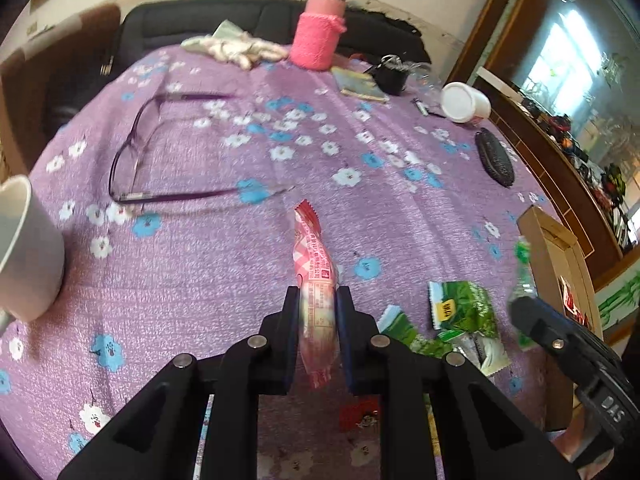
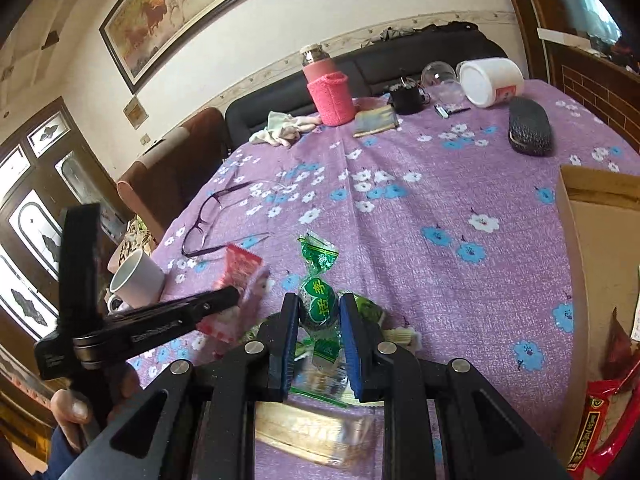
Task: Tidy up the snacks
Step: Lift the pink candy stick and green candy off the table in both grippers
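Note:
My left gripper (image 1: 318,300) is shut on a pink checked snack packet (image 1: 314,264), which stands on edge between the pads above the purple flowered tablecloth (image 1: 240,240). From the right wrist view the same gripper (image 2: 236,294) shows at the left with the pink packet (image 2: 240,268) in it. My right gripper (image 2: 319,306) is shut on a green twist-wrapped candy (image 2: 318,300), lifted over a heap of green packets (image 2: 372,312). Those green packets (image 1: 460,312) lie right of the left gripper, and the right gripper (image 1: 524,304) hangs beside them with the candy (image 1: 524,272).
An open cardboard box (image 2: 588,216) stands at the right with red packets (image 2: 600,412) inside. Purple glasses (image 1: 136,160), a white mug (image 1: 24,248), a pink bottle (image 1: 320,28), a white jar (image 1: 466,102) and a dark case (image 1: 494,158) lie on the cloth. A clear flat packet (image 2: 312,432) lies below my right gripper.

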`<state>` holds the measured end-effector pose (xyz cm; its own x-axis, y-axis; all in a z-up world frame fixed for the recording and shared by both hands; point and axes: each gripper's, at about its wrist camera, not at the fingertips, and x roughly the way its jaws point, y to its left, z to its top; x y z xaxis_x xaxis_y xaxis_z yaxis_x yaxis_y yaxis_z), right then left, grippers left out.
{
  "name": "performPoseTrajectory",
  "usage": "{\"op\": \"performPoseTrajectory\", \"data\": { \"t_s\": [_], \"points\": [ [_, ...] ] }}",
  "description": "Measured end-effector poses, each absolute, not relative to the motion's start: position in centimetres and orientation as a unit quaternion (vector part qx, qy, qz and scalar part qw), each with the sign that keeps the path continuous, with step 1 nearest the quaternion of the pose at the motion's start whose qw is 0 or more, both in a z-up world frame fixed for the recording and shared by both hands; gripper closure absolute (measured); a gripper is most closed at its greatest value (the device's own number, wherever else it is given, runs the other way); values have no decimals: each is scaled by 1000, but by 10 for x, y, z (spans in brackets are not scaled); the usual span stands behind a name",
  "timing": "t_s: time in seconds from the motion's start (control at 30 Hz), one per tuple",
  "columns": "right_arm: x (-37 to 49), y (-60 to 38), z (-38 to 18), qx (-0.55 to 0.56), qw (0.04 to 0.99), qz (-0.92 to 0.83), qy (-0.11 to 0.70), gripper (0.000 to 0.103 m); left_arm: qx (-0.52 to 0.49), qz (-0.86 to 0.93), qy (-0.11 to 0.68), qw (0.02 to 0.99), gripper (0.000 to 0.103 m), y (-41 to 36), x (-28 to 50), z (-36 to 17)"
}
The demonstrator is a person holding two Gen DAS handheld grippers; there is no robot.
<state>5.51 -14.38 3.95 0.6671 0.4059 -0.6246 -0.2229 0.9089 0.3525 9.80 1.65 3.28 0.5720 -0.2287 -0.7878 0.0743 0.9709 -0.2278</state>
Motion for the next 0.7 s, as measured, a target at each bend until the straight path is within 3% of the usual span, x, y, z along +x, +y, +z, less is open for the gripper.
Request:
{"op": "performPoseTrajectory", "data": {
  "t_s": [0.7],
  "points": [
    [64, -161, 33, 140, 906, 145, 373, 80, -41, -113, 428, 896, 86, -10, 86, 43]
  ]
}}
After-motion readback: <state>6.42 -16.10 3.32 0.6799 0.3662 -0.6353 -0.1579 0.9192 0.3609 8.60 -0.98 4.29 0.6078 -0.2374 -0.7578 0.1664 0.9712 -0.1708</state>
